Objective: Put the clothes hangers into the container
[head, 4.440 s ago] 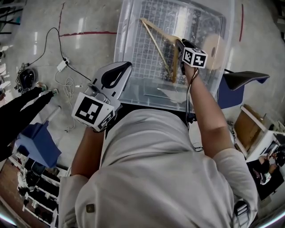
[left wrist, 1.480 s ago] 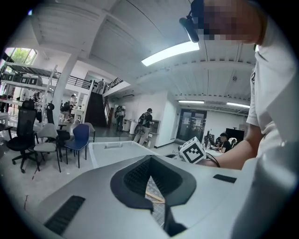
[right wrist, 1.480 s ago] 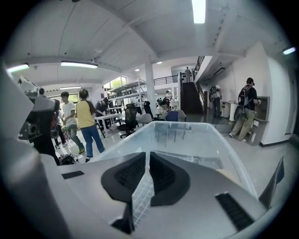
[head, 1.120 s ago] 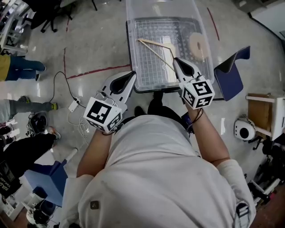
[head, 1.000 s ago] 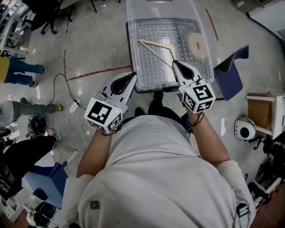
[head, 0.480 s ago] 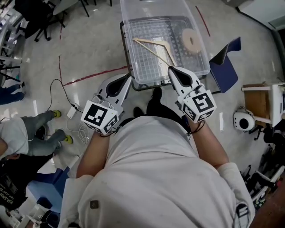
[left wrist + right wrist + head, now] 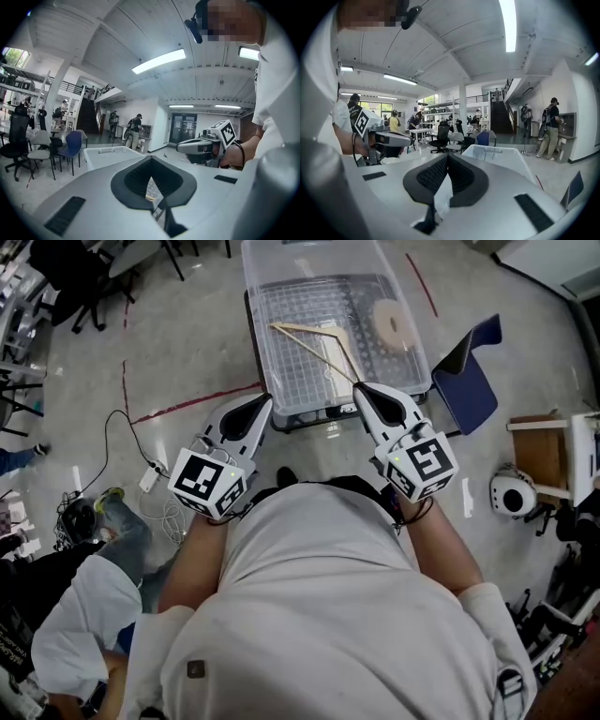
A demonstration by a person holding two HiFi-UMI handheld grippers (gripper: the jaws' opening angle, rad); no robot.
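Note:
A clear plastic container [image 7: 255,334] stands on the floor ahead of me. Inside it a wooden clothes hanger [image 7: 314,353] lies flat on the gridded bottom, next to a round pale disc [image 7: 386,322]. My left gripper [image 7: 263,401] hovers just short of the container's near left corner, shut and holding nothing. My right gripper [image 7: 360,390] hovers at the near right edge, also shut and holding nothing. In the left gripper view the left gripper [image 7: 151,158] has its jaws together, with the container [image 7: 108,154] beyond. In the right gripper view the right gripper [image 7: 446,155] is likewise shut, and the container [image 7: 497,157] sits ahead.
A blue chair [image 7: 469,381] stands right of the container. A wooden box [image 7: 544,456] and a white round device [image 7: 511,493] lie further right. A cable and power strip [image 7: 150,479] trail on the floor at left. A person [image 7: 84,615] crouches at lower left.
The right gripper, earlier holding the hanger over the container, has let it go and drawn back. Both grippers have pulled toward my body. A person has moved in at lower left.

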